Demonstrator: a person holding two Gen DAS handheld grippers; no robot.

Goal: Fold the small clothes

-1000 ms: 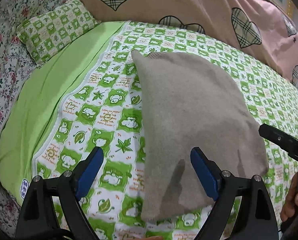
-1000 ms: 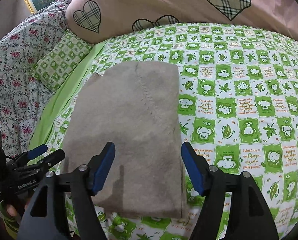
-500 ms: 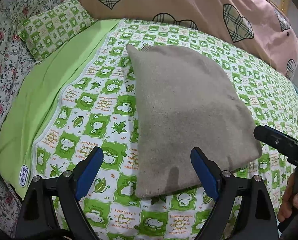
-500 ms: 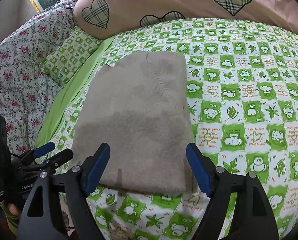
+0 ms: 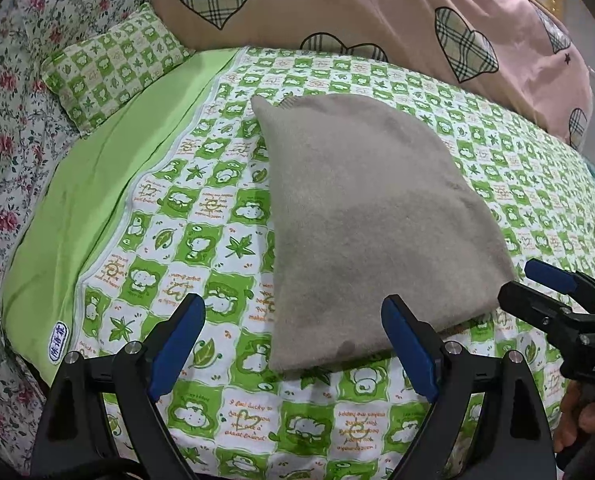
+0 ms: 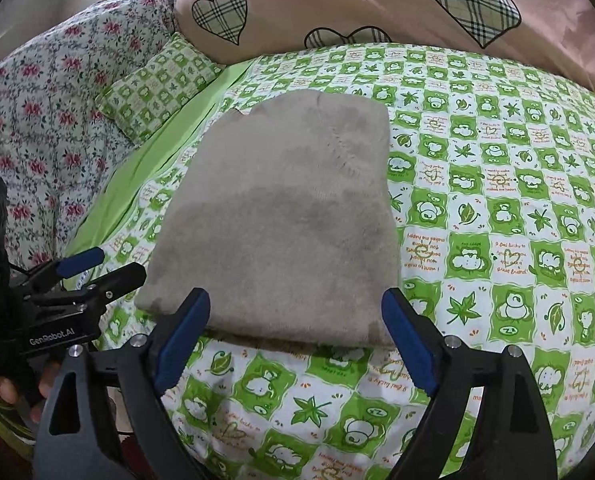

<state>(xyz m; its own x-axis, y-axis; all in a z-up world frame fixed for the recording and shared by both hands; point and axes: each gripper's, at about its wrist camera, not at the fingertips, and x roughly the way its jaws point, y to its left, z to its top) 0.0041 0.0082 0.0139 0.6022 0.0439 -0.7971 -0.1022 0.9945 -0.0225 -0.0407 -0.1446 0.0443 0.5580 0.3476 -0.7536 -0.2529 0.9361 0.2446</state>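
Note:
A grey-brown knitted garment (image 5: 369, 216) lies folded flat into a rough rectangle on the green-and-white checked bedspread (image 5: 201, 216). It also shows in the right wrist view (image 6: 293, 216). My left gripper (image 5: 293, 344) is open and empty, held just short of the garment's near left corner. My right gripper (image 6: 295, 340) is open and empty, just short of the near edge. Each gripper shows in the other's view: the right one (image 5: 553, 292) at the garment's right corner, the left one (image 6: 93, 268) at its left corner.
A small green checked pillow (image 5: 113, 64) lies at the far left. A pink duvet with plaid hearts (image 5: 377, 16) is heaped along the back. A floral quilt (image 6: 37, 120) borders the left side. A plain green sheet strip (image 5: 97, 200) runs left of the bedspread.
Both grippers have drawn back toward me from over the garment's near edge. The garment lies still, and more bedspread shows in front of it.

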